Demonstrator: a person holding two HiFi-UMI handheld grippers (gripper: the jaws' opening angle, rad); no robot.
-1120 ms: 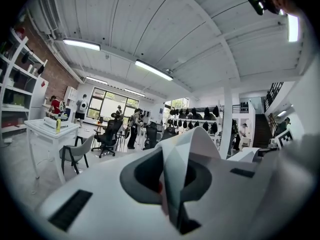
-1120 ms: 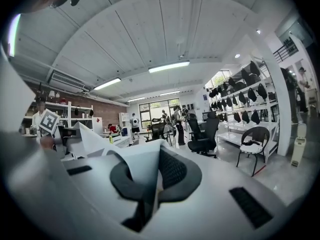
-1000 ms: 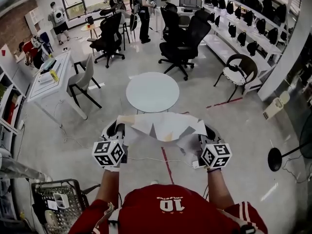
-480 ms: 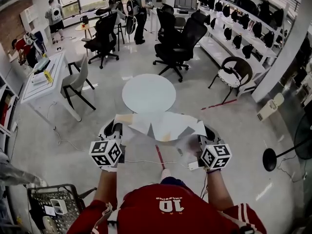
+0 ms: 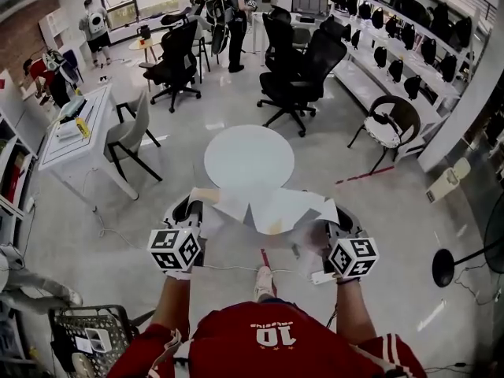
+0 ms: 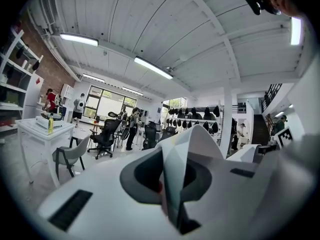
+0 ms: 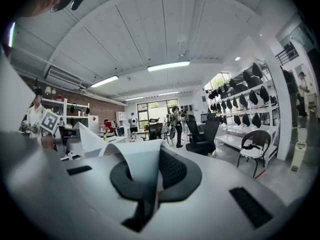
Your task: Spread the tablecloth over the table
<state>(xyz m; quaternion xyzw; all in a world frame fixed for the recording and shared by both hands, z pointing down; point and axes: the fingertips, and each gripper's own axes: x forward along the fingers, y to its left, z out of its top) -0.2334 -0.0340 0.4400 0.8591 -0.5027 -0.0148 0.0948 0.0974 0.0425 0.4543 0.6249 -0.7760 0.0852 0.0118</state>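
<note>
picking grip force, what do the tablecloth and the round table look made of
Tablecloth: likely a thin plastic or paper-like sheet, white and matte. It shows stiff angular folds instead of draping softly. Round table: hard, smooth white top, perhaps laminate or painted board, with a flat, even surface. The look alone cannot confirm either.
</note>
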